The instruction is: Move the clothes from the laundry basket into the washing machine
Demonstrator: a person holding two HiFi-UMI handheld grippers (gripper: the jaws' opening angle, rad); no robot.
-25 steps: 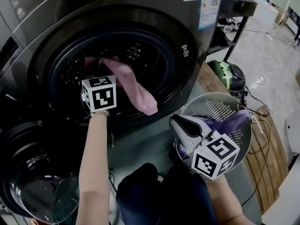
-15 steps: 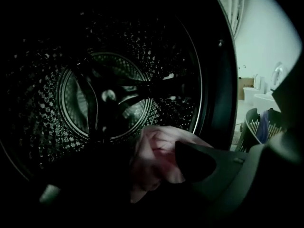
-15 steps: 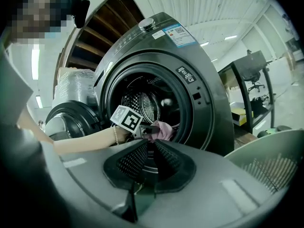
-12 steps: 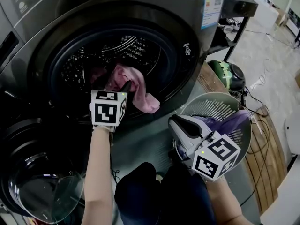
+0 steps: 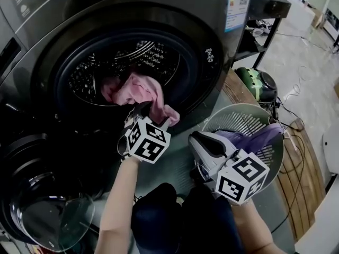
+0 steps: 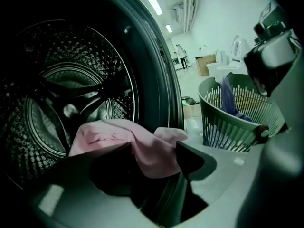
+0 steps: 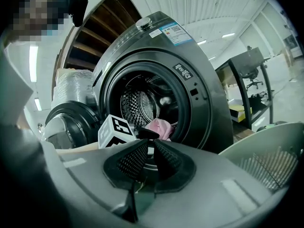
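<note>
Washing machine (image 5: pixel 212 30): dark front-loader, porthole open. Its round glass door (image 5: pixel 47 205) is swung out to the lower left in the head view. The perforated drum (image 5: pixel 132 57) is visible through the opening.

Laundry basket (image 5: pixel 238 115): pale, slatted, round, standing on the floor to the right of the machine, just beside the right gripper. A purple garment (image 5: pixel 259 136) lies in it and rises against the far wall; the left gripper view shows the same garment (image 6: pixel 228 96) draped over the basket's rim (image 6: pixel 228 127).

Pink garment (image 5: pixel 140 89): bunched at the front of the drum, with one end hanging out over the lower lip of the porthole. The right gripper view confirms it (image 7: pixel 159 126) at the lip.

Left gripper (image 5: pixel 151 115): held at the porthole's lower edge, directly in front of the pink garment. Its own view shows the jaws (image 6: pixel 154 148) spread wide, the pink garment (image 6: pixel 118 139) lying beyond and between the tips, not clamped.

Right gripper (image 5: pixel 198 139): low, between the machine and the basket, pointing toward the porthole. Its own view shows the jaws (image 7: pixel 151 146) closed nearly tip to tip, nothing between them.
</note>
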